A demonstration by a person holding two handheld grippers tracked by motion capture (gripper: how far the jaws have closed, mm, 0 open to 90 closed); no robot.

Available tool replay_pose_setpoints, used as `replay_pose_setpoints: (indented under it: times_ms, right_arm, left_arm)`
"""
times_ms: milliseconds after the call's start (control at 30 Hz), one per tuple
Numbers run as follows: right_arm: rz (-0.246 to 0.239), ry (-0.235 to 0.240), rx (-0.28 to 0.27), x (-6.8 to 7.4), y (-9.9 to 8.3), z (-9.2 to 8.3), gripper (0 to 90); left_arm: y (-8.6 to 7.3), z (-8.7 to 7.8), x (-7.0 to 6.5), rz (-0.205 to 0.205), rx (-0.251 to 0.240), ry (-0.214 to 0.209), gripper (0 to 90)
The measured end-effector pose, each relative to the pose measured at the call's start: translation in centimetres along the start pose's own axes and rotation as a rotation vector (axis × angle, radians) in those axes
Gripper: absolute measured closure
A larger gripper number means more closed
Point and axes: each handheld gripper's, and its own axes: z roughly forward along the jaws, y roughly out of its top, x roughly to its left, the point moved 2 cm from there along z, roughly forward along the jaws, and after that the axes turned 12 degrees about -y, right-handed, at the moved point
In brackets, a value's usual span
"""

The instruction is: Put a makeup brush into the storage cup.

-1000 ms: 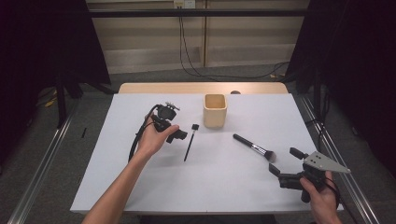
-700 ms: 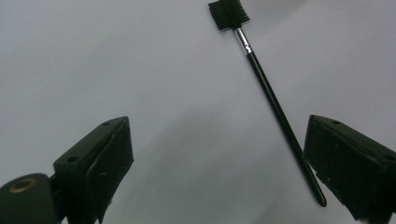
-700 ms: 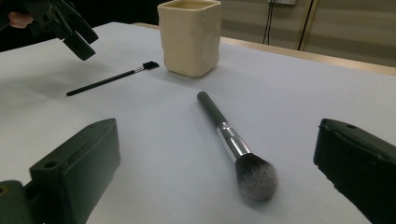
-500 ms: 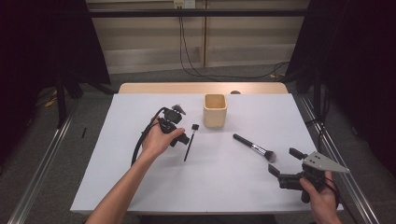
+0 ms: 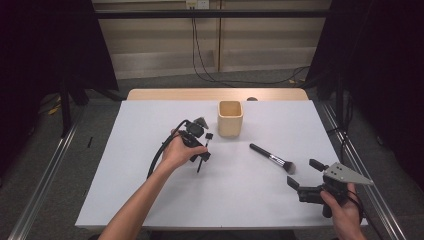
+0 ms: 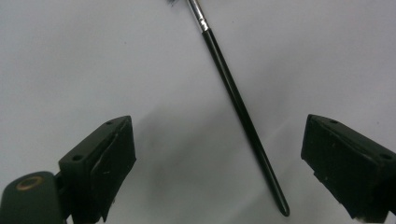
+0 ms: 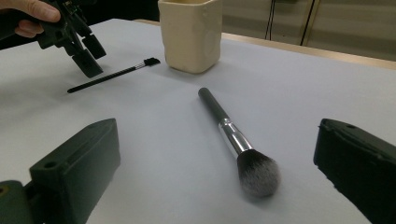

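A thin black brush [image 5: 200,167] with a small head lies on the white table [image 5: 150,200], left of a cream cup [image 5: 230,118]. My left gripper [image 5: 200,151] hovers over the brush's handle, jaws open and pointing down. In the left gripper view the handle [image 6: 243,112] runs diagonally between the open jaws of the left gripper [image 6: 219,140], nearer the right one. A black powder brush [image 5: 272,158] lies right of centre, bristles toward my right gripper [image 5: 303,173]. In the right gripper view that brush [image 7: 219,114] lies ahead of the right gripper [image 7: 219,154], whose jaws stand wide open.
The cup [image 7: 190,33] stands upright at the back middle and looks empty from above. A black cable [image 5: 157,157] trails from the left gripper along the forearm. A wooden strip [image 5: 215,94] edges the table's far side. Metal rails run along both sides on the floor.
The left gripper has moved right and toward the person, coming down over the thin brush's handle. The right gripper and both brushes have stayed put.
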Motion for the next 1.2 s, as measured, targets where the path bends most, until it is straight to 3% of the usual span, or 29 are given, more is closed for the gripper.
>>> replay_pose_setpoints:
  times_ms: [167, 333, 367, 400, 467, 567, 667, 733, 1067, 1200]
  right_arm:
    - [0.003, 0.000, 0.001, 0.0, 0.0, 0.1, 0.2]
    - [0.006, -0.002, 0.006, -0.1, 0.0, 0.1, 0.2]
    - [0.006, 0.000, 0.006, -0.1, 0.0, 0.1, 0.1]
    - [0.006, 0.000, 0.006, -0.1, 0.0, 0.1, 0.1]
    - [0.005, -0.002, 0.006, -0.1, -0.1, 0.1, 0.1]
    - [0.002, -0.003, 0.009, -0.1, -0.1, 0.1, 0.2]
    - [0.001, -0.003, 0.010, -0.1, -0.1, 0.0, 0.1]
    - [-0.002, -0.003, 0.011, 0.0, -0.1, 0.0, 0.2]
    - [-0.005, 0.002, 0.018, 0.0, -0.2, 0.2, 0.2]
    - [-0.007, -0.001, 0.017, 0.0, -0.2, 0.1, 0.2]
  left_arm:
    - [0.1, 0.9, -0.4, 0.026, 0.049, 0.001, 9.5]
    - [0.2, 1.9, -0.4, 0.004, 0.076, 0.040, 8.4]
    - [0.3, 2.0, -0.3, 0.014, 0.078, 0.054, 2.0]
    - [0.3, 2.0, -0.2, 0.006, 0.077, 0.057, 2.0]
    - [0.3, 2.0, -0.1, -0.015, 0.080, 0.032, 3.8]
    - [0.3, 1.9, 0.0, -0.012, 0.084, 0.029, 5.1]
    - [0.3, 1.5, -0.1, -0.026, 0.097, 0.032, 12.9]
    - [0.4, 1.2, 0.0, -0.036, 0.101, 0.029, 27.2]
    - [0.8, 0.9, 0.0, -0.096, 0.133, 0.043, 42.7]
    - [0.9, 0.7, 0.1, -0.108, 0.146, 0.034, 57.2]
